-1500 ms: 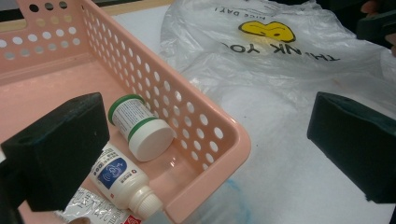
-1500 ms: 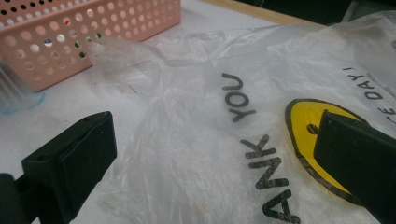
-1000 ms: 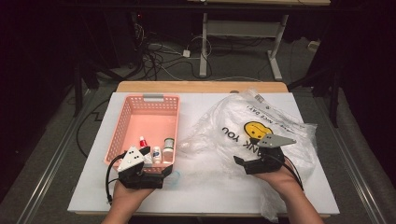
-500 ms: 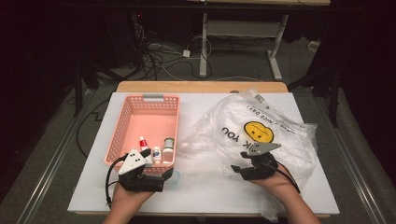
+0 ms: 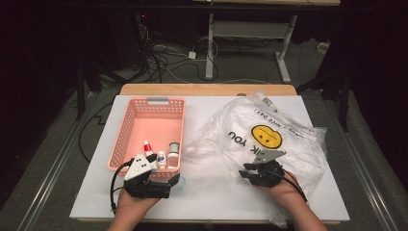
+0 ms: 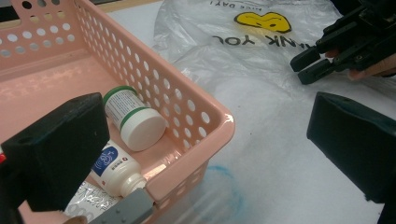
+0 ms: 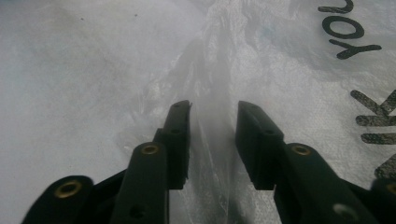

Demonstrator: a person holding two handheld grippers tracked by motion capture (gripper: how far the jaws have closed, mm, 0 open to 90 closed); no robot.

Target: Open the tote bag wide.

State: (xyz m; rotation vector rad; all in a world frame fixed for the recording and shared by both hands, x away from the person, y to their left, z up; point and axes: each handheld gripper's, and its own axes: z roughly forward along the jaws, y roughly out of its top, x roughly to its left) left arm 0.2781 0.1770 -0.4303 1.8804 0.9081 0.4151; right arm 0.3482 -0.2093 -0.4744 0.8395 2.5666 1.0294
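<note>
The right claw [image 5: 248,172] is low on the clear plastic bag [image 5: 288,144], at the bag's near left part, and its jaws have just been closing. In the right gripper view a raised fold of the thin film [image 7: 212,135] stands between the two black jaws, but a small gap is seen on each side, so the pads do not press on it yet. The bag lies crumpled on the white worktop [image 5: 211,192]; its yellow smiling face [image 5: 267,136] and black letters are just beyond this claw. The left claw [image 5: 171,183] rests well apart from the right one, and its jaws are wide open with nothing between them. Just ahead of it is the near corner of the pink basket [image 6: 205,105], which touches the worktop. Inside that corner lie a white bottle with green bands [image 6: 133,116] and a small bottle with a blue label [image 6: 114,168], side by side.
</note>
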